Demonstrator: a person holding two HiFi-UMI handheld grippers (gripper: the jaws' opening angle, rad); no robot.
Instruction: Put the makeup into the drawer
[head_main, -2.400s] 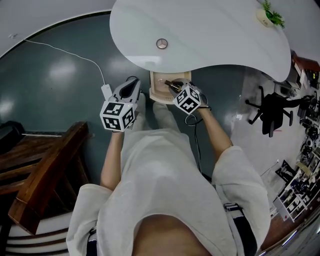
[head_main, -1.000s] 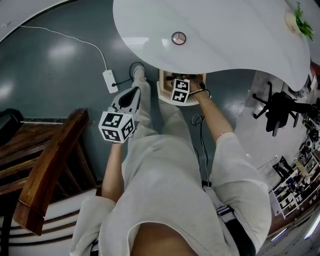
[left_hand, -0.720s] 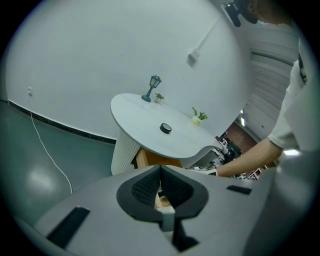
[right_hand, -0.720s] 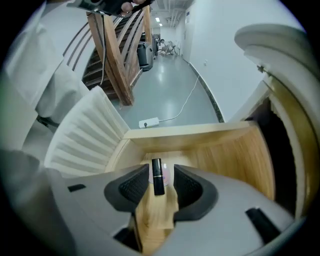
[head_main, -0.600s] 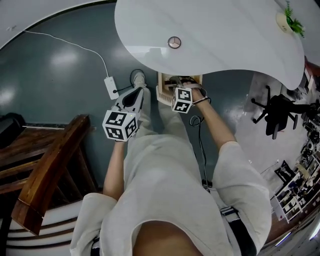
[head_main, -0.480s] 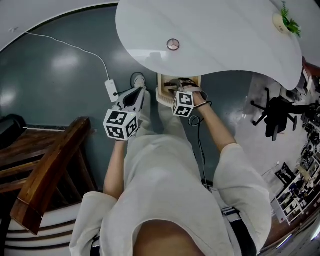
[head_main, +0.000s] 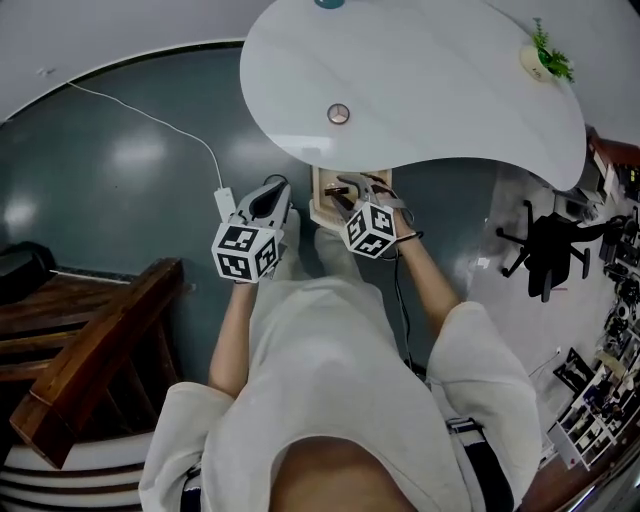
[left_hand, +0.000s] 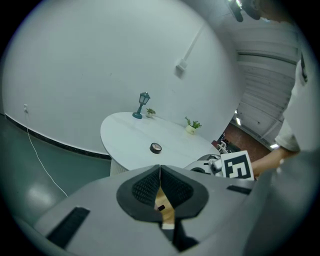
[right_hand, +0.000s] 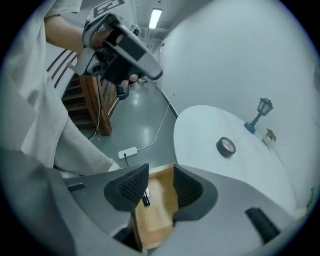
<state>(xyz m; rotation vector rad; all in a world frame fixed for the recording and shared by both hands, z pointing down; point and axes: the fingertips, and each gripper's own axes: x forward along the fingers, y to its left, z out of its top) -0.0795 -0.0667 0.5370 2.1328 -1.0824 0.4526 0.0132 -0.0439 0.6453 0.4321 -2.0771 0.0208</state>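
An open wooden drawer (head_main: 322, 197) juts from under the white table (head_main: 430, 90). A small black makeup item (right_hand: 145, 198) lies on its floor (right_hand: 156, 215), and the same makeup item (left_hand: 160, 207) shows below the left jaws. My right gripper (head_main: 350, 186) hangs over the drawer, and its pads (right_hand: 131, 187) stand apart with nothing between them. The left gripper (head_main: 280, 188) hovers left of the drawer, its pads (left_hand: 148, 186) pressed together and empty. A round dark compact (head_main: 338, 113) rests on the tabletop.
A white power strip (head_main: 222, 203) and its cable lie on the dark floor left of the drawer. A wooden stair (head_main: 90, 340) stands at the left, a black office chair (head_main: 550, 235) at the right. A teal lamp (left_hand: 144, 102) and potted plants (left_hand: 191, 126) sit on the table.
My right gripper has lifted up out of the drawer toward the camera, jaws still apart. The left gripper has risen a little. The black item stays in the drawer.
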